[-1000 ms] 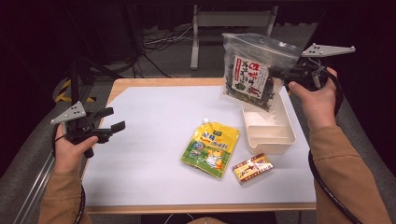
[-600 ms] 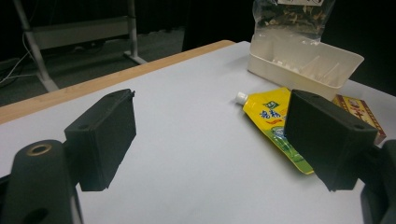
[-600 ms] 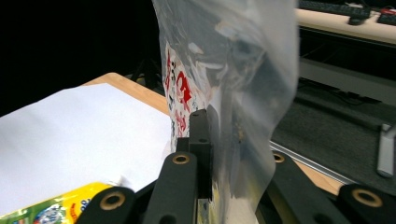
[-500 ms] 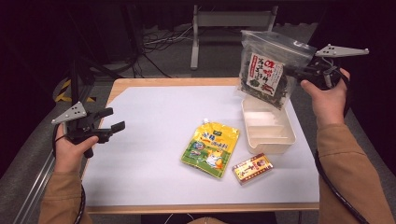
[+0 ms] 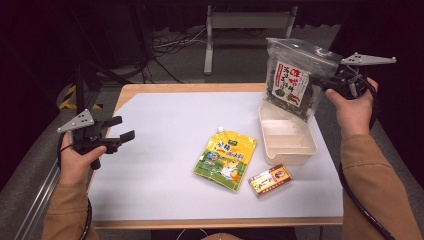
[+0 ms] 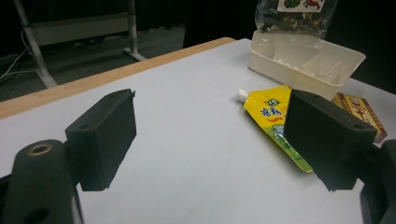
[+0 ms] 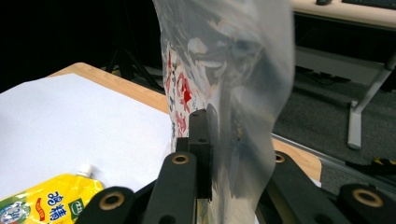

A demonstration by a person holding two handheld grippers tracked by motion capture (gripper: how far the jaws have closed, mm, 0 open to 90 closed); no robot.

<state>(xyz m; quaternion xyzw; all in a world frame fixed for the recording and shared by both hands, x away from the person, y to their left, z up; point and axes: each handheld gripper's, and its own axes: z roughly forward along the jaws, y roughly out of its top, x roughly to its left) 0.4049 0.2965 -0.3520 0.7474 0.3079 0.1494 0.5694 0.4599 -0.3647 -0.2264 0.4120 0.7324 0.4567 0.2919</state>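
Observation:
A clear bag of dark dried food with a white and red label (image 5: pixel 291 80) hangs in the air above the far end of a cream divided tray (image 5: pixel 287 156). My right gripper (image 5: pixel 320 81) is shut on the bag's right edge. In the right gripper view the bag (image 7: pixel 224 70) is pinched between the black jaws of the right gripper (image 7: pixel 215 140). My left gripper (image 5: pixel 118 128) hovers open above the table's left side, holding nothing; in its own view the left gripper (image 6: pixel 210 135) has its jaws wide apart.
A yellow spouted pouch (image 5: pixel 226 158) lies flat mid-table, with a small red and gold box (image 5: pixel 270 180) to its right in front of the tray. A white sheet (image 5: pixel 165 130) covers the wooden table. A metal stand (image 5: pixel 245 22) and cables sit beyond the far edge.
My right gripper has carried the bag to the right and a little lower, from over the tray's far left corner to its far right. The left gripper has stayed put.

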